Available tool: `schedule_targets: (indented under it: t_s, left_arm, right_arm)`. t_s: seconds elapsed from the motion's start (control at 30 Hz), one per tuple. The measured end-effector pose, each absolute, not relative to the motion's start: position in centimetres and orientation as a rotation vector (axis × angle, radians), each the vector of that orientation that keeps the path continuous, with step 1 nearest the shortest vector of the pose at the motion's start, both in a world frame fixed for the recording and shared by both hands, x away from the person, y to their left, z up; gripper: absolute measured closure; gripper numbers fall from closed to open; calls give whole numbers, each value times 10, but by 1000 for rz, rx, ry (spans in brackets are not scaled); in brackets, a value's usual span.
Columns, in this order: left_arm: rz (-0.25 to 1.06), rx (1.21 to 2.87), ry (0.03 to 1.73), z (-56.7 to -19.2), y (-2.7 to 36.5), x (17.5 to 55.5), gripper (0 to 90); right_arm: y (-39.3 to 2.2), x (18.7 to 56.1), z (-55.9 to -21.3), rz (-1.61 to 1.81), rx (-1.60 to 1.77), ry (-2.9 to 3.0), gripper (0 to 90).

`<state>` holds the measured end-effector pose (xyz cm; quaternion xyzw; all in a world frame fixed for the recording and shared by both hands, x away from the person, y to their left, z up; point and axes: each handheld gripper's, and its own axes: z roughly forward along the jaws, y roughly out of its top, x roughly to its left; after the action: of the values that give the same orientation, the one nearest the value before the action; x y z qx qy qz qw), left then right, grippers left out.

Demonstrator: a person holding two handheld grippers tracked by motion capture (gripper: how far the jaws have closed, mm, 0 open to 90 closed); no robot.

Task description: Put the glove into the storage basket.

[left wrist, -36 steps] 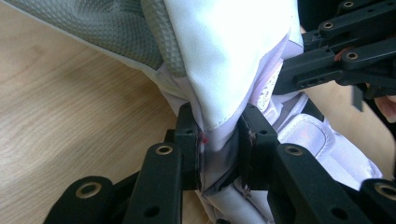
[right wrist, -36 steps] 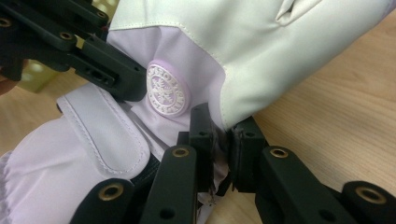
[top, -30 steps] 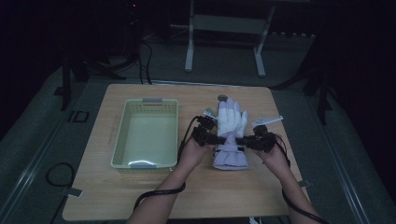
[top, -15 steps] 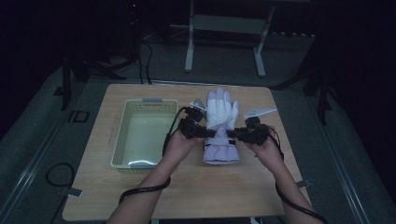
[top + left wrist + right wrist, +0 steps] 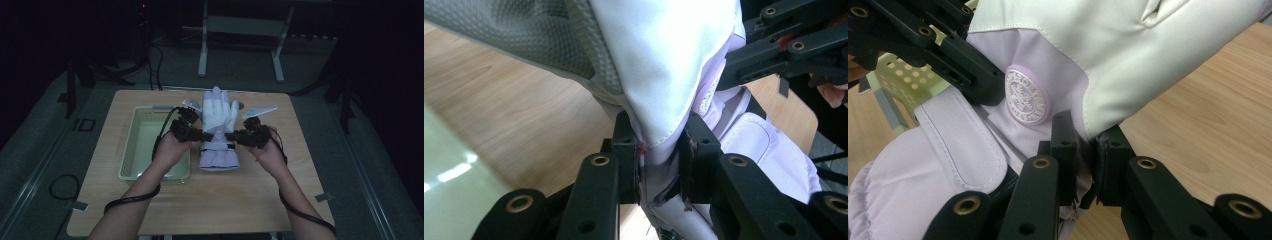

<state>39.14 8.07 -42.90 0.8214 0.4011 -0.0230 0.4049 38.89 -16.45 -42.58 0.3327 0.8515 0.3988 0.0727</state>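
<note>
Glove (image 5: 218, 127): white and lilac ski glove, held between both grippers above the wooden table (image 5: 300, 200), fingers pointing away from the person, cuff toward them, just right of the basket.
Left gripper (image 5: 204, 135): jaws clamped on the glove's left edge at the wrist.
Right gripper (image 5: 231, 136): jaws pinched on the right edge, beside the round lilac badge (image 5: 1027, 96).
Basket (image 5: 131, 150): pale green, at the table's left side.

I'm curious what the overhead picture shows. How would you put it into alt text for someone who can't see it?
A person's two hands, each with a black gripper, pinch a white and lilac glove from both sides at its wrist: left gripper, right gripper. The glove's fingers point away from the person over a wooden table, and a pale green basket sits just left of it.
</note>
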Motion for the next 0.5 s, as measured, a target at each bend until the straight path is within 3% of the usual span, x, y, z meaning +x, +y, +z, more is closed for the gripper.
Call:
schedule_targets:
  t_s: [0.5]
  left_arm:
    - [5,2068,1054,-422,148,388,732]
  right_arm:
    - [-98,397,-423,1247,974,2564,814]
